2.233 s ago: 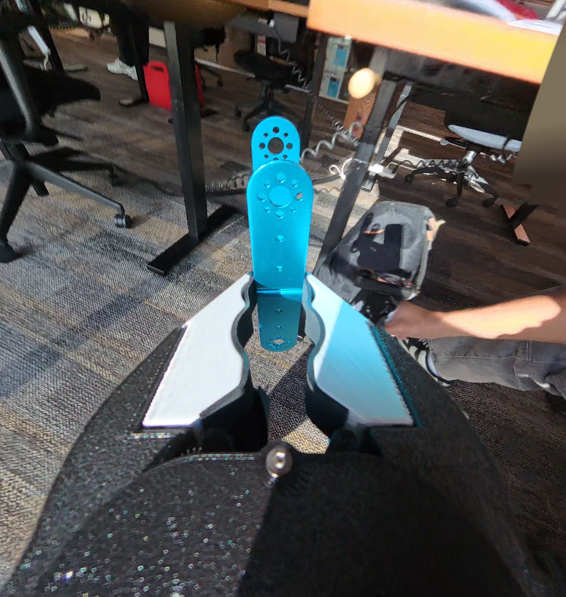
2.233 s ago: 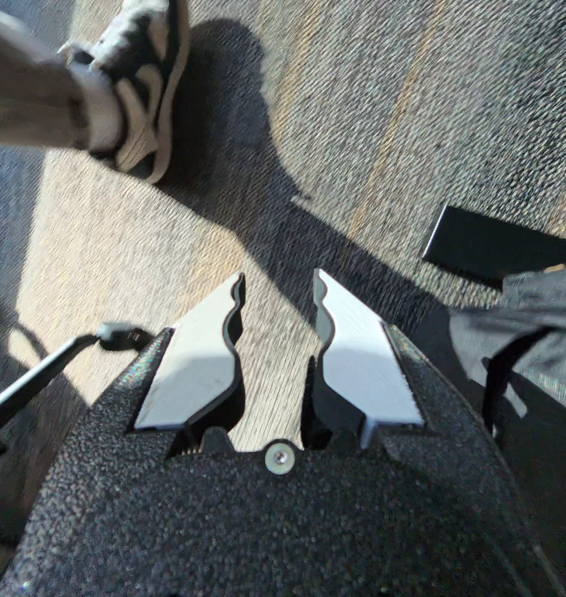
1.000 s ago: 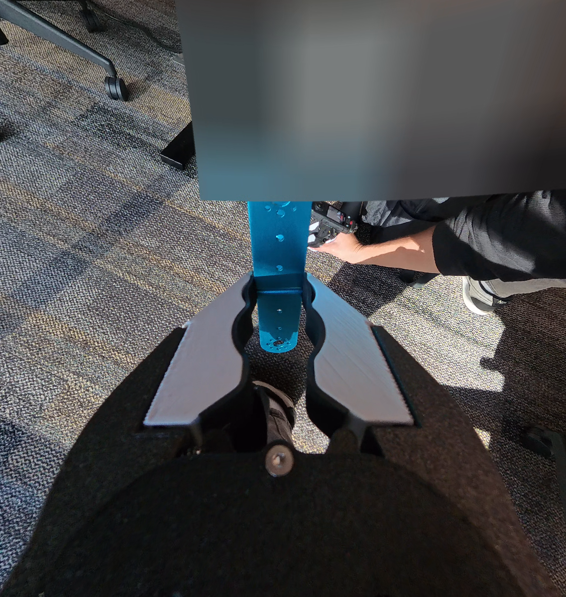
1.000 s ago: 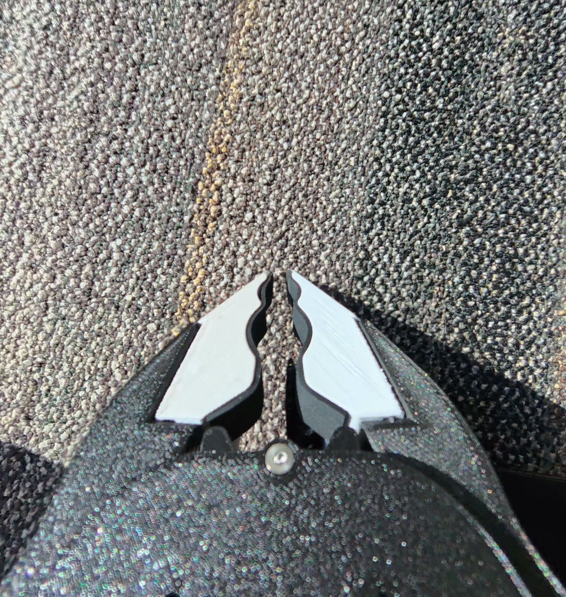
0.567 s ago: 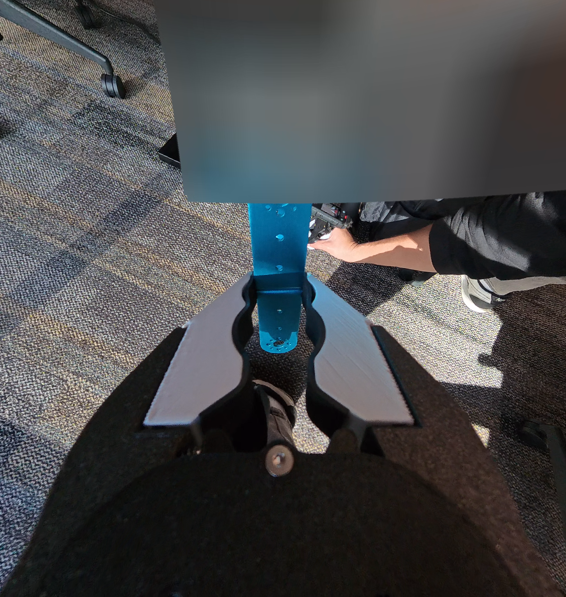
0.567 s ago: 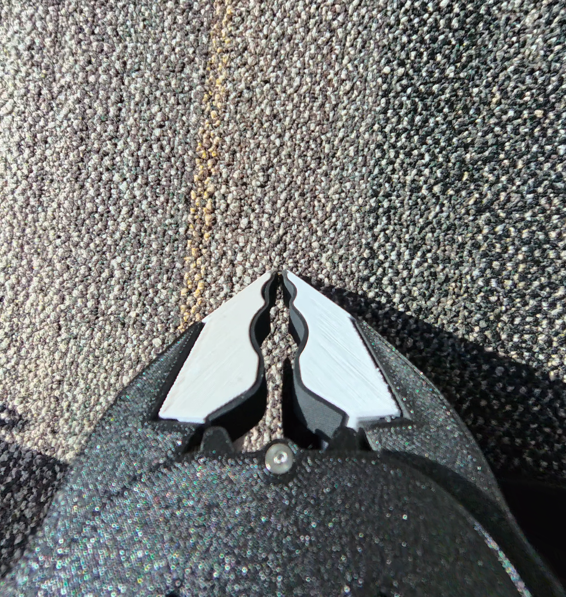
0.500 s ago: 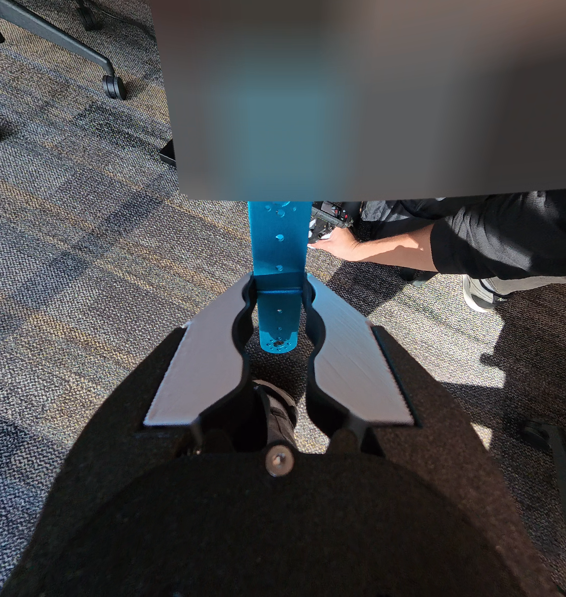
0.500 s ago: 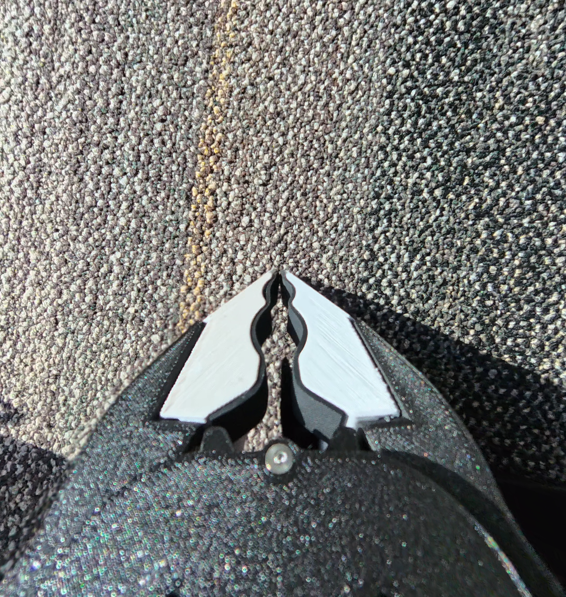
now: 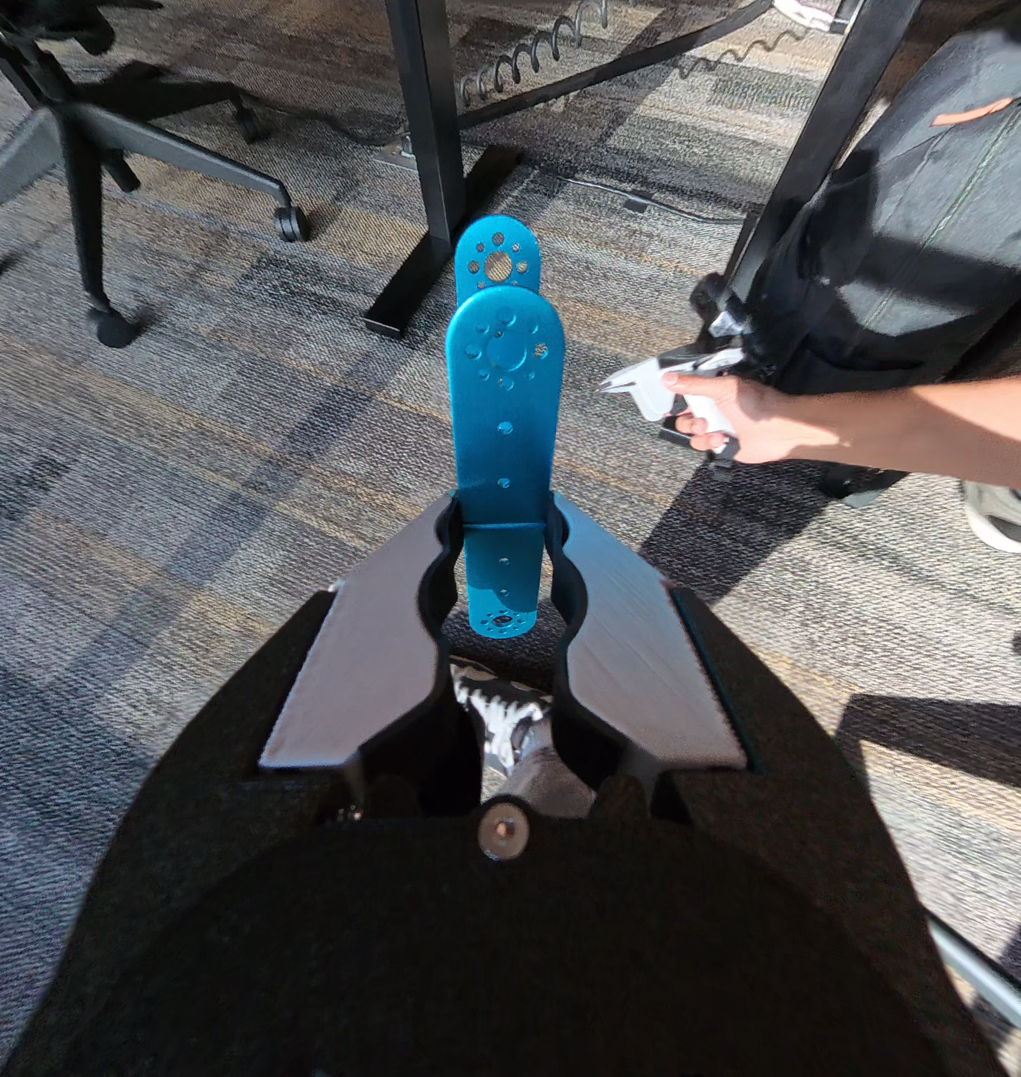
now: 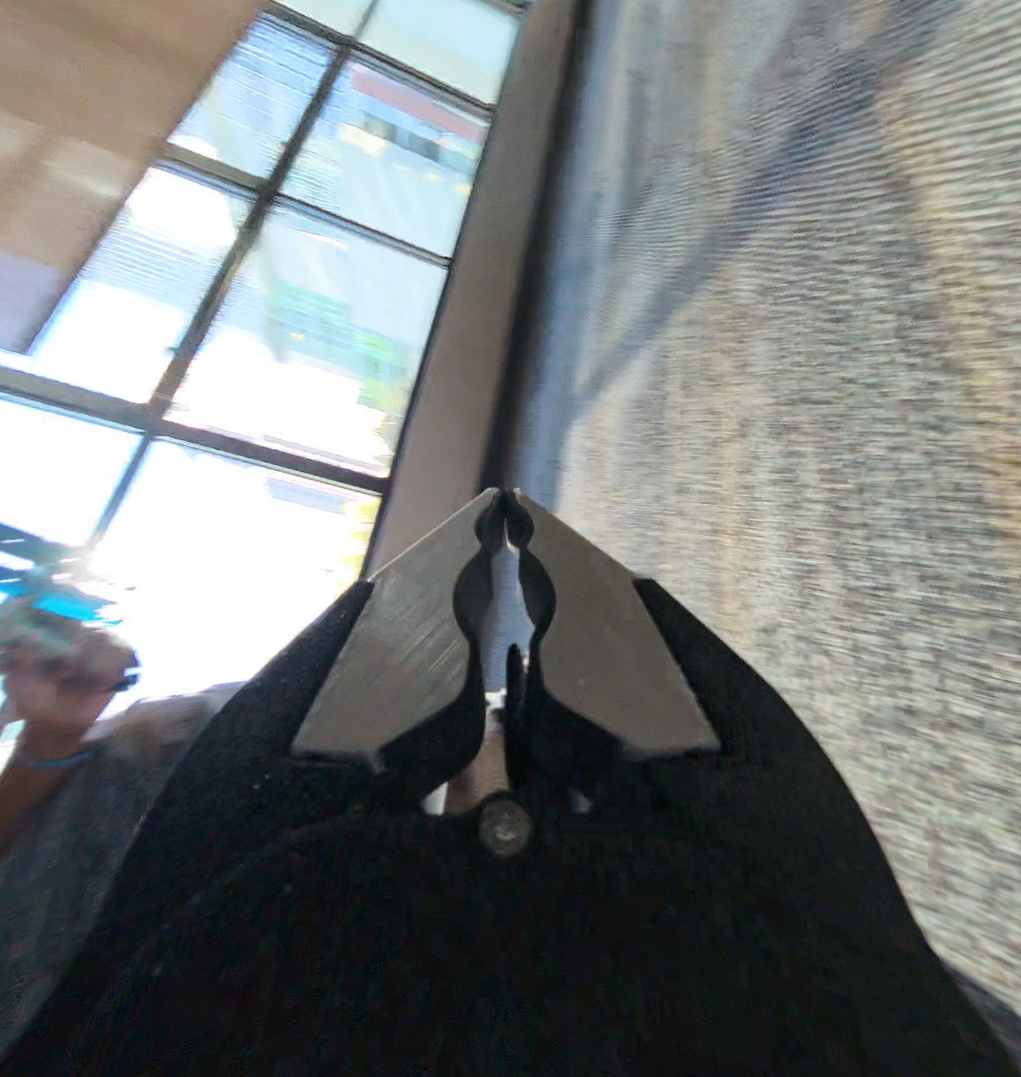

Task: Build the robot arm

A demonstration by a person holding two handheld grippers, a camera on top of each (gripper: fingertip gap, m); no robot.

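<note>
My left gripper (image 9: 502, 510) is shut on a blue metal bracket (image 9: 503, 408) with round ends and small holes, held upright above the patterned carpet (image 9: 176, 466). A second blue plate end (image 9: 496, 259) stands out behind it. To the right, a hand holds the other gripper (image 9: 665, 387) by its white handle, near a black bag (image 9: 904, 221). My right gripper (image 10: 505, 498) is shut and empty, tilted sideways and pointing at the base of a window wall; that view is blurred. At its left edge a hand (image 10: 53, 664) and a blue shape (image 10: 24, 565) show dimly.
A black desk leg (image 9: 432, 145) and foot stand ahead, with a coiled cable (image 9: 531, 58) behind. An office chair base (image 9: 147, 145) with castors is at the left. A person's shoe (image 9: 1003, 518) is at the right edge. A large window (image 10: 234, 291) fills the left of the right wrist view. About 40 centimeters separates my left fingertips from my right.
My right gripper has finished closing and has swung up from the carpet toward the window wall. The left wrist view has tilted up, with the blue bracket still gripped.
</note>
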